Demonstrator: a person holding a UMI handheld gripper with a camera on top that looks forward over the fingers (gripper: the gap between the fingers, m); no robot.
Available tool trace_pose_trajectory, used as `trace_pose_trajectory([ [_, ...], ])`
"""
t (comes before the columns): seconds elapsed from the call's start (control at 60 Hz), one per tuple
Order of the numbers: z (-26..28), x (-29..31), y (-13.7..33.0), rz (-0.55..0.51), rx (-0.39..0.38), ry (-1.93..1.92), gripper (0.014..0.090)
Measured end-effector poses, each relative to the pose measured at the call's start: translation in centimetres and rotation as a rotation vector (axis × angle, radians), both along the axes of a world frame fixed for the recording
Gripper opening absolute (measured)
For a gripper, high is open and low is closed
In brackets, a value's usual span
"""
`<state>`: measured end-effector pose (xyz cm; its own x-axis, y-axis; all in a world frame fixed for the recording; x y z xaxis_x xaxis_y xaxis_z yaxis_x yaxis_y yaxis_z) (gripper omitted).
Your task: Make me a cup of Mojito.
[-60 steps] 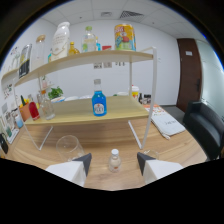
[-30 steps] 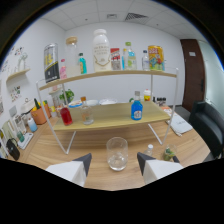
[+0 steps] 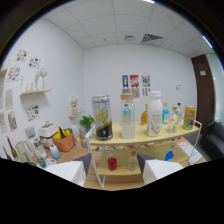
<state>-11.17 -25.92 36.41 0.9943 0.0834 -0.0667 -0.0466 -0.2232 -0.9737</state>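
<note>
Up and to the left the gripper (image 3: 114,167) has swung since half a second ago, so the glass that stood just ahead of its fingers is gone from view. Both fingers are spread apart and hold nothing. Past them, at 12 o'clock, stands the shelf (image 3: 150,136). On top are a dark can (image 3: 102,118), a clear bottle (image 3: 128,120) and a white bottle (image 3: 154,114). No drink looks mixed yet, so nearly all the work seems left.
</note>
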Motion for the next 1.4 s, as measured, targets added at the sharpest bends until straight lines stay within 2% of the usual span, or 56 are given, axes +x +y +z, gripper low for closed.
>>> trace_pose_trajectory([
  [0.15, 3.9, -2.7, 4.0, 0.028, 0.071, 0.019, 0.086],
  [0.467, 5.2, -4.9, 12.9, 0.026, 0.061, 0.082, 0.0837],
  [0.617, 4.9, -4.8, 15.5, -0.001, 0.065, 0.046, 0.0704],
  [0.717, 4.9, -4.7, 16.4, -0.012, 0.069, 0.036, 0.0568],
  [0.917, 4.9, -4.3, 16.3, -0.032, 0.055, 0.016, 0.0533],
  [1.05, 5.1, -4.6, 15.5, 0.003, 0.054, 0.042, 0.0519],
  [1.3, 7.5, -3.1, 10.0, 0.011, 0.13, -0.001, 0.0514],
  [1.4, 6.4, -1.3, 7.6, -0.013, 0.126, -0.003, 0.0513],
])
